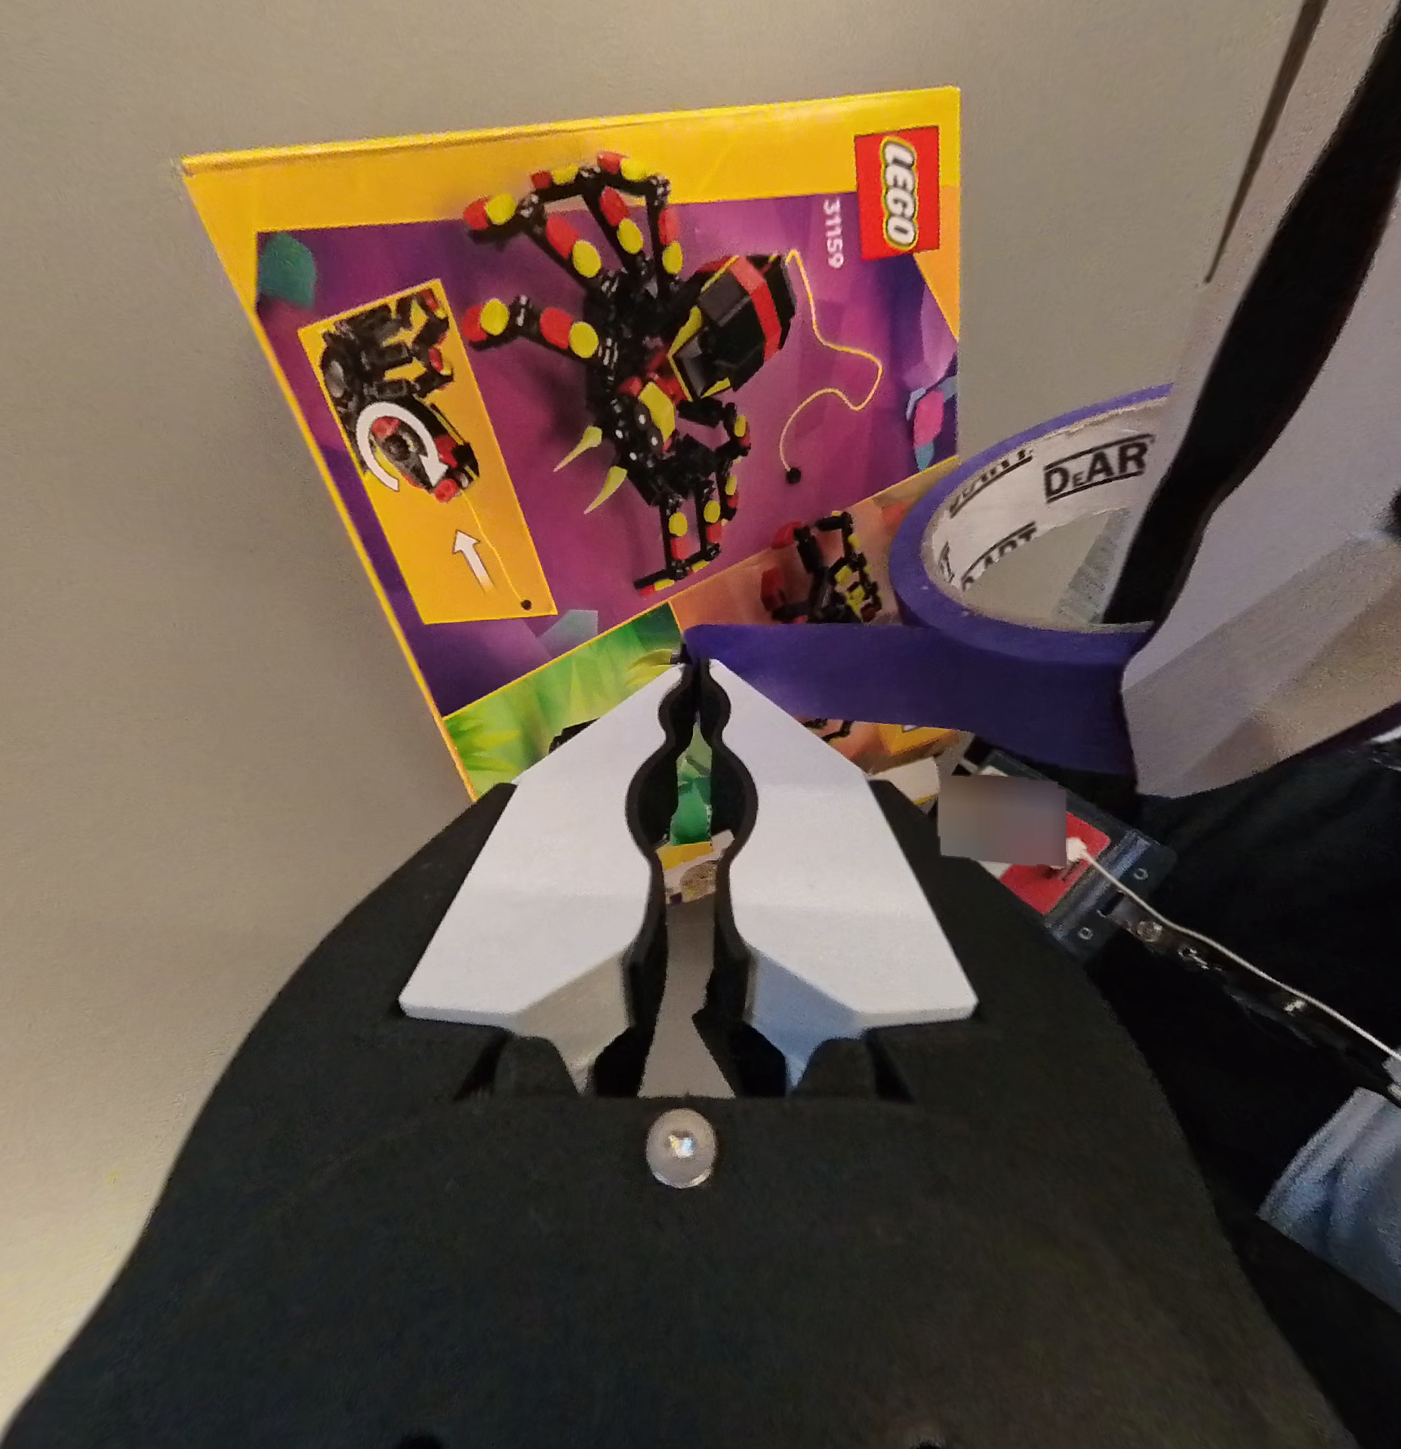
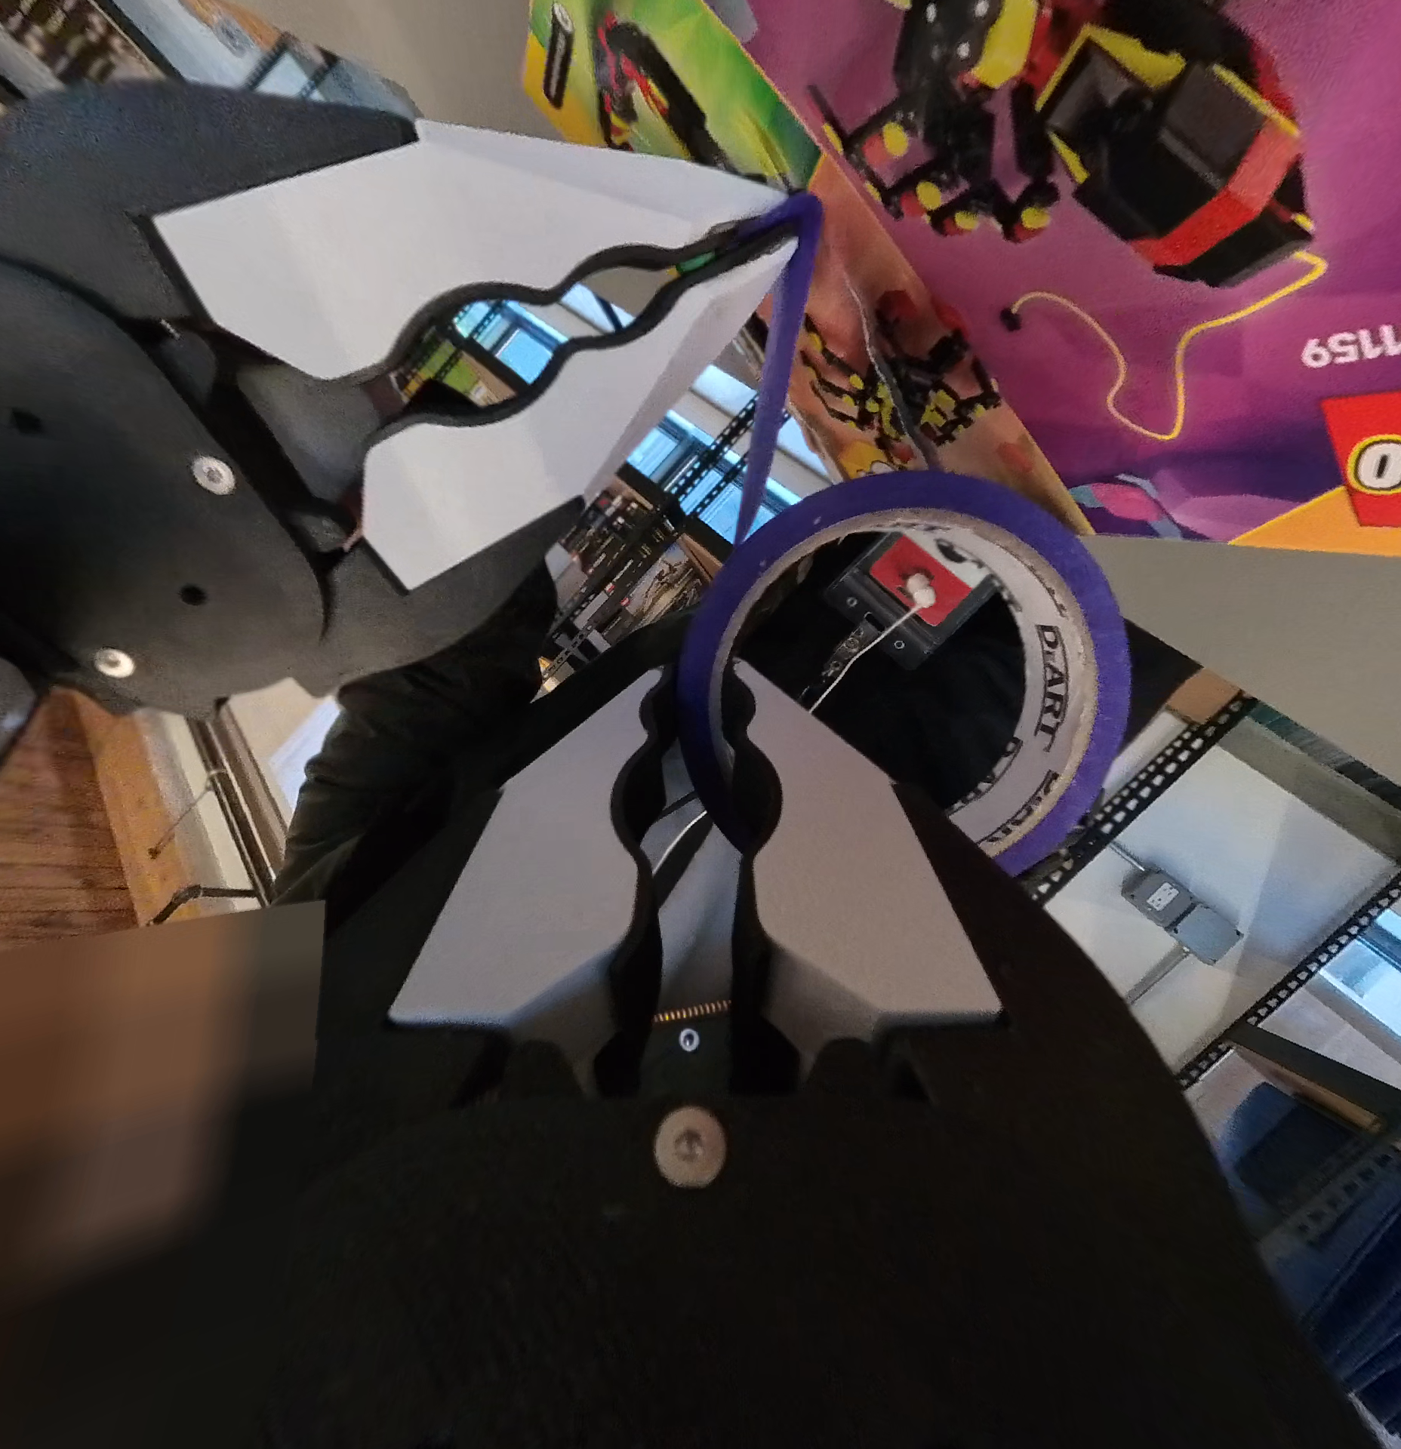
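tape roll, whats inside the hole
Through the tape roll, a red card with a white cord on dark clothing; the right tool grips the rim, covering part.

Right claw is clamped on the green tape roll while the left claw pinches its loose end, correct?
Not quite: the tape roll is purple, as the right wrist view shows. The right claw is clamped on its rim while the left claw pinches the loose end.

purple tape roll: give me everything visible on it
The purple tape roll is a ring of matte purple masking-style tape on a white printed cardboard core. The right gripper is shut on its rim. A strip of purple tape runs taut from it to the left gripper, whose tips pinch the free end, before a colourful toy box.
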